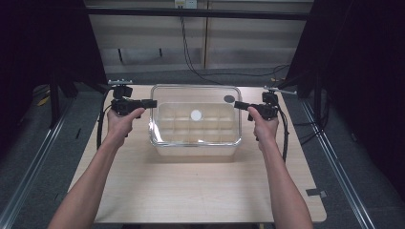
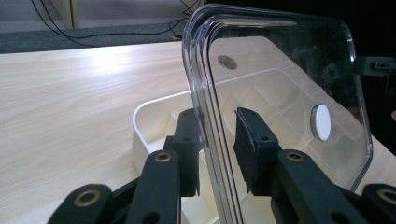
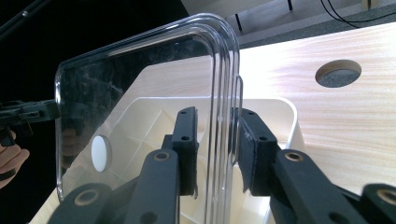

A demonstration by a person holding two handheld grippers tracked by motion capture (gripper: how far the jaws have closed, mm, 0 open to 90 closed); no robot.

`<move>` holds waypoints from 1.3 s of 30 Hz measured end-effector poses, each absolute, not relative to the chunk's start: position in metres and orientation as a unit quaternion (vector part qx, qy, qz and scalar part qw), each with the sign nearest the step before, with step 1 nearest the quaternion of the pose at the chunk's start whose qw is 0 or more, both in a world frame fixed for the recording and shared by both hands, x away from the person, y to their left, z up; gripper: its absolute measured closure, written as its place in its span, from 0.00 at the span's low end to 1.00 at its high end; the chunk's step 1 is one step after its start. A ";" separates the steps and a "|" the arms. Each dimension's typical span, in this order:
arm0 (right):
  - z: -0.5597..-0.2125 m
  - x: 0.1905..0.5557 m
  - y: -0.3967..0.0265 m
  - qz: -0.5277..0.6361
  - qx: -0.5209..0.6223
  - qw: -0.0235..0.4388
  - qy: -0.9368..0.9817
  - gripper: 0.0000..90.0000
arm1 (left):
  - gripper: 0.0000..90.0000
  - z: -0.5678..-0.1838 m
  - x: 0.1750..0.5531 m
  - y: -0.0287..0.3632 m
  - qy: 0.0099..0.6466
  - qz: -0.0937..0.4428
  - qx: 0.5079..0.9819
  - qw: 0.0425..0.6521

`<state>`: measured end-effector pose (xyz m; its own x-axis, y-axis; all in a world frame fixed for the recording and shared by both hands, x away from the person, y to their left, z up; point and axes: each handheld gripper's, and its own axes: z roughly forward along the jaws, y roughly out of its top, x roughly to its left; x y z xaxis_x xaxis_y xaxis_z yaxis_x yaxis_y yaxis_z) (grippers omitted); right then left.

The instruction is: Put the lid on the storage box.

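A clear plastic lid (image 1: 191, 95) with a white round disc (image 1: 196, 114) on it hangs level, a little above a cream box (image 1: 196, 149) divided into several compartments. My left gripper (image 1: 154, 102) is shut on the lid's left edge, and my right gripper (image 1: 236, 104) is shut on its right edge. In the left gripper view the lid's rim (image 2: 208, 93) runs between the two black jaws of my left gripper (image 2: 217, 116), with the box (image 2: 140, 121) behind. In the right gripper view the rim (image 3: 224, 70) stands between the jaws of my right gripper (image 3: 217, 114) in the same way.
The box stands at the middle of a light wooden table (image 1: 191, 191). A round hole (image 3: 338, 73) in the tabletop lies behind the box on the right. Black cables (image 1: 191, 52) run over the floor past the far edge. Dark frames flank the table.
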<state>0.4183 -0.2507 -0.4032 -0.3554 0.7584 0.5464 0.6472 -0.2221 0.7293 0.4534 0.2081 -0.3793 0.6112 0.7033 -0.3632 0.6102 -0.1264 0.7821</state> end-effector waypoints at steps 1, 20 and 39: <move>-0.404 0.419 -0.249 0.538 0.566 0.053 0.622 0.78 | 0.79 -0.380 0.454 0.208 0.440 0.046 0.749 0.494; -0.417 0.433 -0.242 0.498 0.598 0.055 0.625 0.72 | 0.77 -0.398 0.469 0.205 0.462 0.038 0.755 0.464; -0.436 0.443 -0.235 0.462 0.626 0.060 0.625 0.65 | 0.72 -0.424 0.482 0.202 0.480 0.002 0.751 0.454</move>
<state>0.4428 -0.2346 -0.4360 -0.2078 0.8389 0.5031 0.7278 -0.2110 0.6526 0.4820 0.2024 -0.4238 0.5388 0.7232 -0.4321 0.7189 -0.1274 0.6833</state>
